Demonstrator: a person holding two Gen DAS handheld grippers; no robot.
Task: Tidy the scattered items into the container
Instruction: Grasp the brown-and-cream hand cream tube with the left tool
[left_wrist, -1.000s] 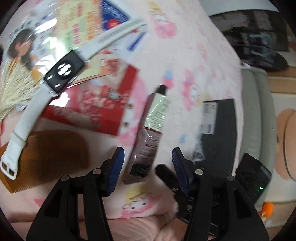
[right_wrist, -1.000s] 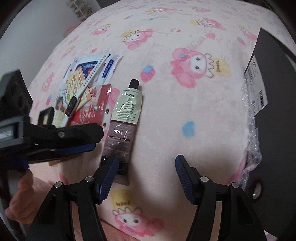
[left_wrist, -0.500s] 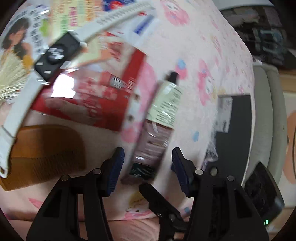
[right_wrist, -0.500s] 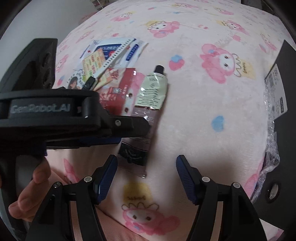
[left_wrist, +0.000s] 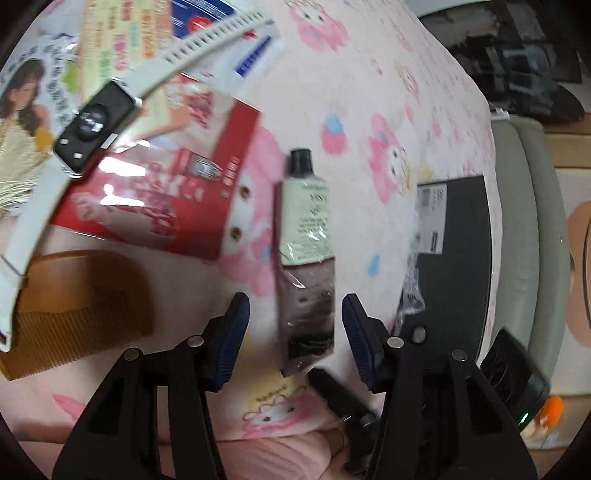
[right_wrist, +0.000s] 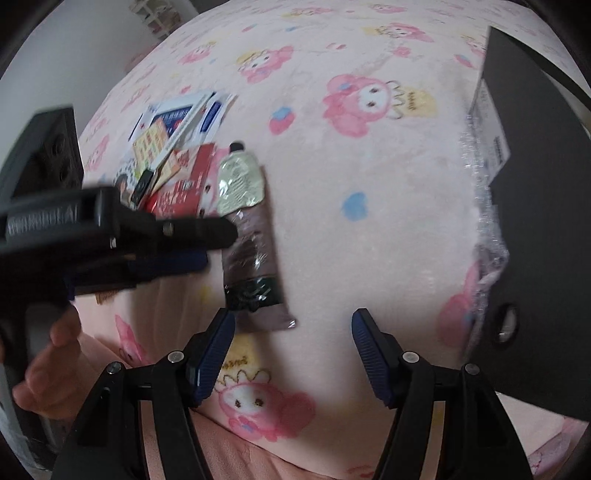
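Note:
A cream tube (left_wrist: 304, 236) with a black cap and a pale green and brown body lies on the pink blanket (left_wrist: 373, 92); it also shows in the right wrist view (right_wrist: 247, 236). My left gripper (left_wrist: 295, 328) is open and its fingers straddle the tube's lower end. My right gripper (right_wrist: 291, 350) is open and empty, just below the tube's crimped end. The black box (left_wrist: 458, 258) lies to the right, also in the right wrist view (right_wrist: 539, 221).
A white-strapped watch (left_wrist: 92, 129), a red packet (left_wrist: 162, 199), printed cards (left_wrist: 122, 44), and a brown comb (left_wrist: 74, 302) lie left of the tube. Bubble wrap (right_wrist: 487, 229) sticks out of the box. The left gripper's body (right_wrist: 110, 236) crosses the right wrist view.
My left gripper has moved forward over the tube so its fingers now flank the lower end. My right gripper has shifted closer to the tube.

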